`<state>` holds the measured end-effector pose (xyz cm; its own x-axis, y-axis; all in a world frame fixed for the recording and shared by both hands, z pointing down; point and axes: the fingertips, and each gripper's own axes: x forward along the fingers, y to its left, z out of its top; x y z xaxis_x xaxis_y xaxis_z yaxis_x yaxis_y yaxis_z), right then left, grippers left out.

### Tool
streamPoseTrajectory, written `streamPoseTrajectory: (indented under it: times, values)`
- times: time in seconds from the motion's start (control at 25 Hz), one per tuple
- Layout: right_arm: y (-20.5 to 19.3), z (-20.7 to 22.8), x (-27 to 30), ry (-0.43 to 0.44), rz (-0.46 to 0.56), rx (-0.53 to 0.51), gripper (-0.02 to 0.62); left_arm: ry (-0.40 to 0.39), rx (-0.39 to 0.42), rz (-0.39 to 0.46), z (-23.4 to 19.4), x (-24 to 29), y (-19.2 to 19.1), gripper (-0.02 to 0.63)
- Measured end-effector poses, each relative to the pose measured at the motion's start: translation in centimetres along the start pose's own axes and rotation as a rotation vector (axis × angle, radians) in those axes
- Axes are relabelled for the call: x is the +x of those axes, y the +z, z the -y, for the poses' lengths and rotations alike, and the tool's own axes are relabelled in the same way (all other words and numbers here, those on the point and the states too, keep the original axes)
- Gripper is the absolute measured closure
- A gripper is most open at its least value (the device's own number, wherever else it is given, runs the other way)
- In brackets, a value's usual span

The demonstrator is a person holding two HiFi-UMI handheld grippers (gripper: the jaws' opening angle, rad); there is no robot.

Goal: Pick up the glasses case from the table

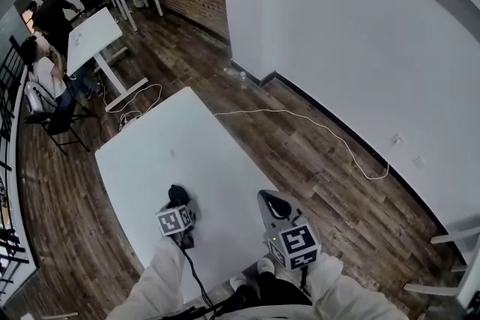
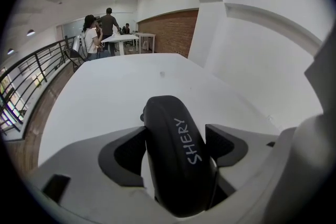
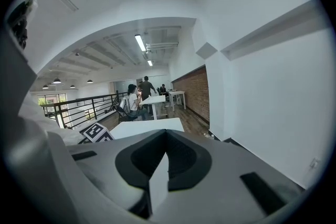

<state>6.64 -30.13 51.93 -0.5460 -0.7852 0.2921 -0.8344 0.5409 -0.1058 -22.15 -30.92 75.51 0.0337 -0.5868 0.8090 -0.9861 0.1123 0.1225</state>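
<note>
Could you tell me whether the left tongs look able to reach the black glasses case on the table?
Probably yes: the left tongs straddle the black oval glasses case on the white table, one jaw either side, nothing else in the way. Whether they press it yet is unclear.

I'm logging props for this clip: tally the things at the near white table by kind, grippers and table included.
glasses case: 1
grippers: 2, the left gripper and the right gripper
white table: 1
Total: 4
</note>
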Motion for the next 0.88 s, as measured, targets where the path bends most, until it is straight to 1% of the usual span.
streamPoseTrajectory:
  times: [0.16, 0.28, 0.4, 0.52, 0.6, 0.68, 0.88]
  values:
    - [0.0, -0.3, 0.5, 0.015, -0.002, 0.007, 0.588, -0.024, -0.019, -0.018, 0.0, -0.6, 0.1, 0.247]
    - [0.1, -1.1, 1.2, 0.043, 0.001, 0.011, 0.588, -0.031, -0.014, 0.029, 0.1, -2.8, 1.1, 0.250]
    - [1.0, -2.2, 2.3, 0.076, 0.023, 0.026, 0.588, -0.063, -0.008, 0.129, 0.7, -6.7, 3.6, 0.252]
    - [3.1, -4.4, 3.9, 0.120, 0.059, 0.026, 0.588, -0.110, 0.006, 0.266, 1.5, -13.0, 6.9, 0.253]
    - [4.7, -6.1, 4.8, 0.154, 0.086, 0.018, 0.588, -0.113, 0.017, 0.347, 1.5, -17.3, 8.6, 0.255]
    - [6.0, -7.7, 5.4, 0.183, 0.108, 0.011, 0.588, -0.112, 0.021, 0.409, 1.2, -20.8, 9.8, 0.255]
    - [8.0, -11.5, 6.2, 0.245, 0.131, -0.025, 0.588, -0.082, 0.020, 0.534, -0.3, -26.9, 11.2, 0.256]
